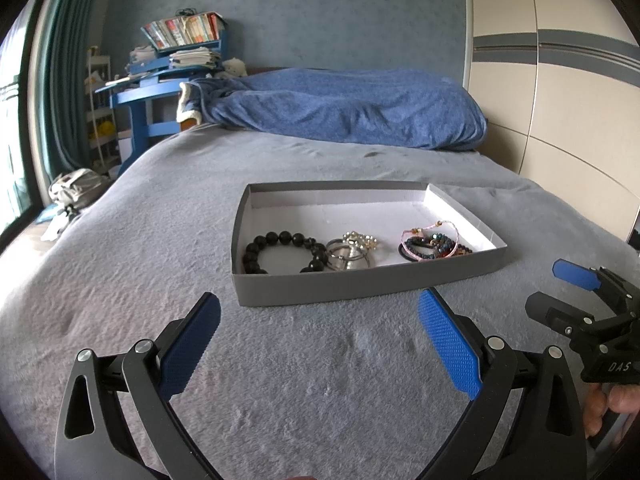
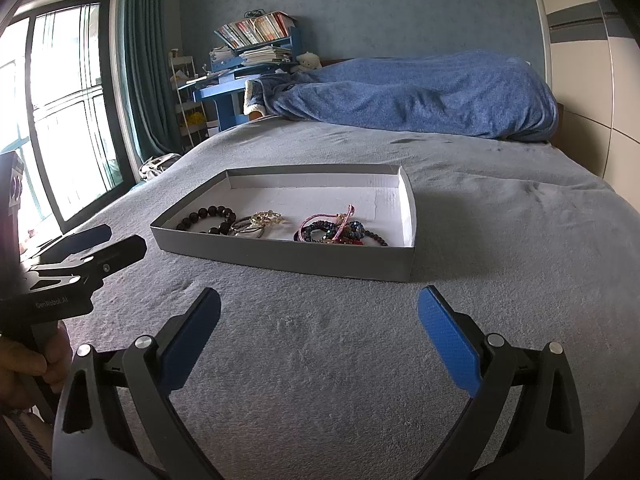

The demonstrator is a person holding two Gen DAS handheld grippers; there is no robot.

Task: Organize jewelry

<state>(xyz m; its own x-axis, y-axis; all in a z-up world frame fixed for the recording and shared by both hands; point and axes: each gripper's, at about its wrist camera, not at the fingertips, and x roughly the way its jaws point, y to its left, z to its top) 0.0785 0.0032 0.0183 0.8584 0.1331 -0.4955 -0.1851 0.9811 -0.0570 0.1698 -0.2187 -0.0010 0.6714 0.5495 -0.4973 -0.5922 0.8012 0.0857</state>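
A shallow grey cardboard tray [image 1: 352,286] [image 2: 280,258] with a white inside lies on the grey bedspread. In it lie a black bead bracelet [image 1: 280,250] [image 2: 208,218] at the left, a silver and gold ring cluster [image 1: 352,250] [image 2: 258,222] in the middle, and a tangle of pink and dark beaded bracelets [image 1: 434,242] [image 2: 340,232] at the right. My left gripper [image 1: 320,340] is open and empty, just in front of the tray. My right gripper [image 2: 320,336] is open and empty, in front of the tray's right half. Each gripper shows in the other's view [image 1: 560,292] [image 2: 96,244].
A rumpled blue blanket [image 1: 352,112] [image 2: 420,92] lies across the far end of the bed. A blue desk with books [image 1: 168,64] [image 2: 248,52] stands at the back left, beside green curtains and a window [image 2: 64,112]. A beige wardrobe [image 1: 560,100] is at the right.
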